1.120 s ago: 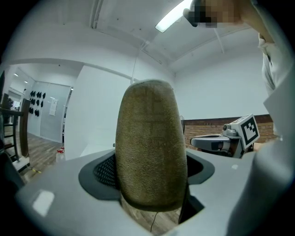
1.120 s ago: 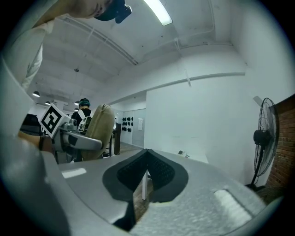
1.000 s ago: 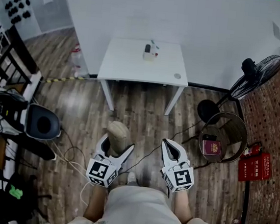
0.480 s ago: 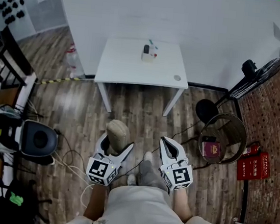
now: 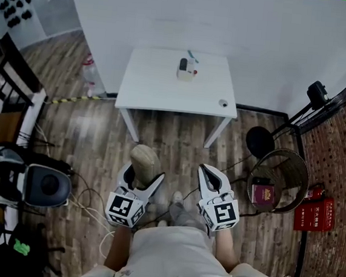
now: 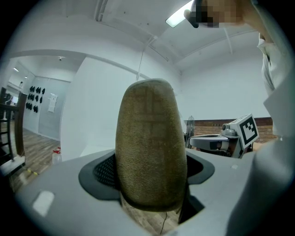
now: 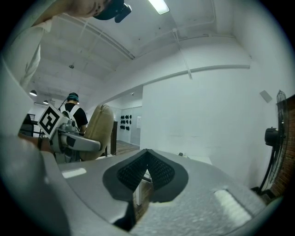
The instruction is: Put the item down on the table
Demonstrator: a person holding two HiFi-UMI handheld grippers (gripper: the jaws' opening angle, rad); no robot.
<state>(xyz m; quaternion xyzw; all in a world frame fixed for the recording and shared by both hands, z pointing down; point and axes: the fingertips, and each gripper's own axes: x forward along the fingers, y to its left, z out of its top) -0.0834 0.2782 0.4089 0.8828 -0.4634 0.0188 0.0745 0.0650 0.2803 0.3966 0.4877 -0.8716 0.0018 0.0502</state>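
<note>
My left gripper (image 5: 140, 175) is shut on a tan, rounded felt-like item (image 5: 145, 164), which stands up between its jaws and fills the middle of the left gripper view (image 6: 150, 147). My right gripper (image 5: 209, 180) is shut with nothing between its pads (image 7: 146, 171). Both grippers hang over the wooden floor, in front of the person's body and well short of the white table (image 5: 159, 94). From the right gripper view the tan item (image 7: 100, 131) and the left gripper (image 7: 69, 133) show at the left.
On the table stand a small white device (image 5: 184, 69) at the back and a small round thing (image 5: 223, 103) near the right front corner. A wicker chair (image 5: 278, 178) with a dark red booklet (image 5: 262, 193) is at right, a black bin (image 5: 48, 185) at left. Cables lie on the floor.
The view has shifted a little nearer the table. Both grippers keep their hold and stance; the tan item stays in the left one.
</note>
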